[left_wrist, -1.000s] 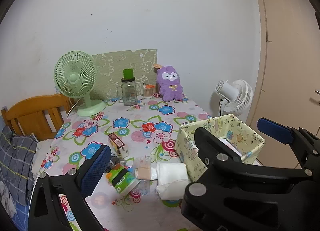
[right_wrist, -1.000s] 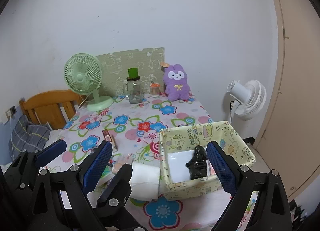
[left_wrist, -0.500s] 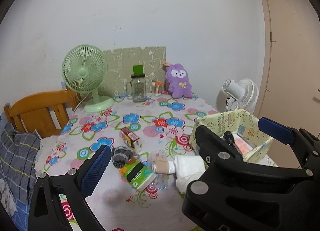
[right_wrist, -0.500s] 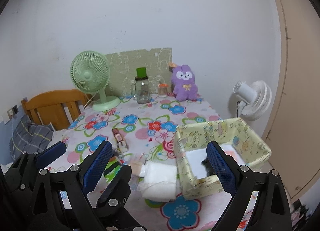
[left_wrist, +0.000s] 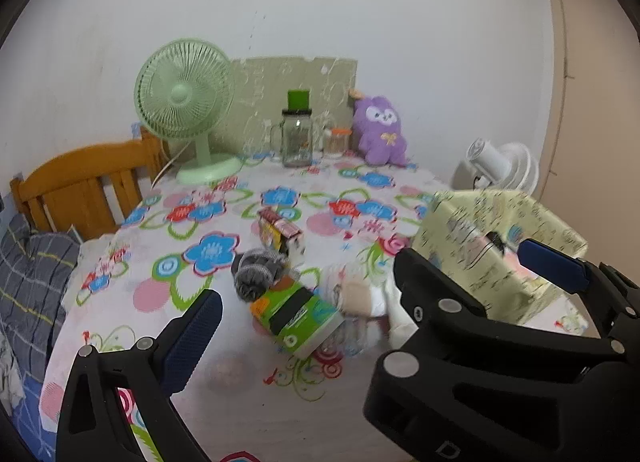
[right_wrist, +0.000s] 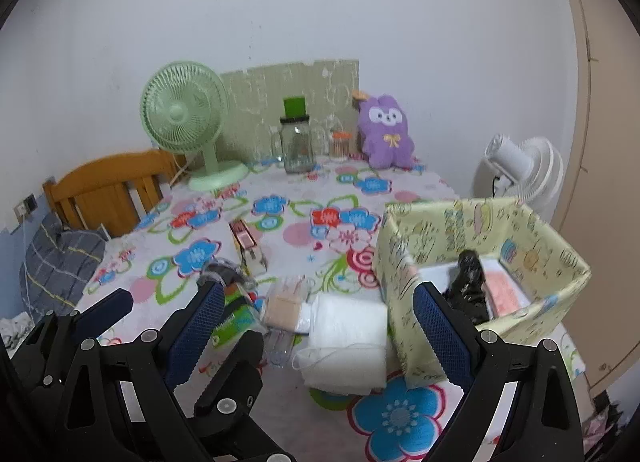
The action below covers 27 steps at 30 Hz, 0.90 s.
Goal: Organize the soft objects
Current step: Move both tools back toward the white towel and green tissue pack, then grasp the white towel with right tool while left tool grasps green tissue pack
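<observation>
- So, I have both grippers hanging above the near edge of the table (right_wrist: 404, 197), and neither one holds anything.
- My left gripper (left_wrist: 360, 286) has its jaws spread wide; in its own view the gray sock ball (left_wrist: 258, 272) and the green packet (left_wrist: 298, 314) lie on the cloth between the two pads.
- My right gripper (right_wrist: 320, 326) is equally wide apart and empty, and its view frames the white roll (right_wrist: 346, 336) between the fingers.
- I take the box (right_wrist: 440, 229) as my landmark: it stands at the right front of the table, open at the top.
- Inside the box I see a black crumpled thing (right_wrist: 468, 282) and something pink (right_wrist: 506, 292) just beside it, so I judge part of the sorting is done.
- Left of the box and touching its wall lies the white roll; a beige pack (right_wrist: 282, 308) in clear wrap sits just left of that.
- Further left of the box come the green packet and the sock ball, with a small carton (right_wrist: 248, 246) just behind them.
- Well behind the box, against the wall, sits the purple plush (right_wrist: 386, 131); it is soft too, and I reckon it may be due to go in.
- My judgement: the sock ball, the roll and perhaps the plush are left; roughly the early half is done.
- The left view is blurred, so I cannot read the packet labels.
</observation>
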Tool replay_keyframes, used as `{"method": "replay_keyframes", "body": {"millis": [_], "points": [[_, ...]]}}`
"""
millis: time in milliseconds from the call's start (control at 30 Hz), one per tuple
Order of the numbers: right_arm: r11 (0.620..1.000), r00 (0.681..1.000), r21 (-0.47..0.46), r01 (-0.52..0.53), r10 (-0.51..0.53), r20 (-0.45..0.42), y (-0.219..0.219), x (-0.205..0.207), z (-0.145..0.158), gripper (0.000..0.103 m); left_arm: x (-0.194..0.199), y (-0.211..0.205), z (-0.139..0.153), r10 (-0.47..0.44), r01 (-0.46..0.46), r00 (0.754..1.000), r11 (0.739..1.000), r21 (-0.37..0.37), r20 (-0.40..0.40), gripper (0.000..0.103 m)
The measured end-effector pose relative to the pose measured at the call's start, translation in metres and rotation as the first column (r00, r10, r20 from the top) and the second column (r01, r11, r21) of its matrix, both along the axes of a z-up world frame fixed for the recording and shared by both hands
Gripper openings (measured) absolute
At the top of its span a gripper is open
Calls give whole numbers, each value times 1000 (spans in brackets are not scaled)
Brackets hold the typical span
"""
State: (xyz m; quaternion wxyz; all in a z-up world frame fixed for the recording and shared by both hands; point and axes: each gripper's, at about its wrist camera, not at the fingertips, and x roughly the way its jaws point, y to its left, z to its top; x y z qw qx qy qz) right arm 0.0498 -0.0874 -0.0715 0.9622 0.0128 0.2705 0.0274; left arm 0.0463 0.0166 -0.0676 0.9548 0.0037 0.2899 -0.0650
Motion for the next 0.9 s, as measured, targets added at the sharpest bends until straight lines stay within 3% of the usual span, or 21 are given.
{"method": "replay_keyframes", "body": {"millis": [400,900], "points": [[1000,996,0,29,-29,-90,6,21,-39,97,22,12,-39,76,-72,993,996,47,-92,100],[995,976,5,101,-98,-193,-2,36,-82,88,31,-2,-73,41,-31,986,998,59,-160,100]]}}
